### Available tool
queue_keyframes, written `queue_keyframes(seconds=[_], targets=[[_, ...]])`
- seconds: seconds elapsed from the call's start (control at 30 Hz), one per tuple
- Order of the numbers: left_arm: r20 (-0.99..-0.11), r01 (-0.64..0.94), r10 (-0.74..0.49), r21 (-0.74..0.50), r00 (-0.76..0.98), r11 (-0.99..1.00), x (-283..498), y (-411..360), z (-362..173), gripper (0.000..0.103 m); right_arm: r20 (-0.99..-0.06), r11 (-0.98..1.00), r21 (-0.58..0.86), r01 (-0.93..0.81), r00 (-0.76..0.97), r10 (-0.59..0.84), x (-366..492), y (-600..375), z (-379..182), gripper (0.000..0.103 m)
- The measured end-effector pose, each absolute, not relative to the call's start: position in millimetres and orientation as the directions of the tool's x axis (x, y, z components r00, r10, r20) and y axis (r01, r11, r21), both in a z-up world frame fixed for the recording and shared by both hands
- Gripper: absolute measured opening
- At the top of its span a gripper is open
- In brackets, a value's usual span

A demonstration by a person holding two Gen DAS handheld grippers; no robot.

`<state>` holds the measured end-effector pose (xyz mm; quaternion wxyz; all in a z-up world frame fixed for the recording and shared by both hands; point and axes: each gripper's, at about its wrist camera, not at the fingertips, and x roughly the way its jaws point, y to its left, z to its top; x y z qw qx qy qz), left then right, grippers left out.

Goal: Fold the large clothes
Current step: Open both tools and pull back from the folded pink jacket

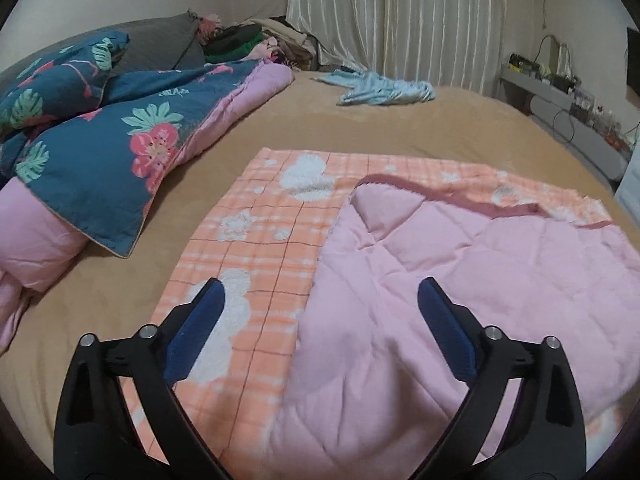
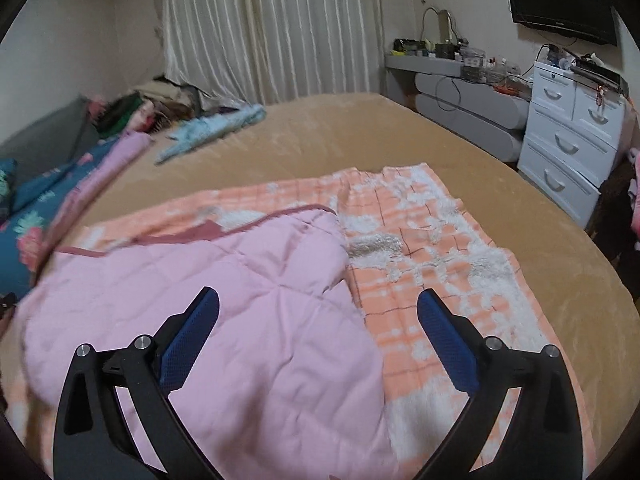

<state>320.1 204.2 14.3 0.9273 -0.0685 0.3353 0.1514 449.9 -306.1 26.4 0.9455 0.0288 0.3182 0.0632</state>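
Two hand-held grippers, left (image 1: 320, 320) and right (image 2: 318, 320), jaws apart, empty, poised above pink quilted garment (image 1: 460, 280) spread over orange plaid blanket (image 1: 256, 240) on bed (image 1: 360, 120), flat for folding.

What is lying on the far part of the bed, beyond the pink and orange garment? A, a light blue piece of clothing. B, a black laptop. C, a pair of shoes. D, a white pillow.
A: a crumpled light blue piece of clothing lies on the tan bed beyond the garment, near the curtain; no laptop, white pillow or shoes show there.
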Motion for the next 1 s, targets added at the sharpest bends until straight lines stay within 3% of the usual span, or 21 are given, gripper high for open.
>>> queue_keyframes(seconds=[0.33,0.73,1.0], targets=[[-0.610,-0.320,0.209,-0.078,0.765,0.944,256.4,188.8,46.1,0.094,-0.555,0.978,0.133,-0.159,0.806,0.206,368.7,-314.8,55.3,0.099],[-0.606,-0.288,0.201,-0.049,0.770,0.956,206.3,161.9,47.1,0.094,-0.560,0.976,0.093,-0.198,0.800,0.216,307.8,-301.1,43.6,0.099],[-0.652,-0.278,0.176,-0.055,0.737,0.959,201.6,148.7,26.0,0.094,-0.604,0.979,0.133,-0.154,0.771,0.204,297.5,-301.6,21.4,0.099]])
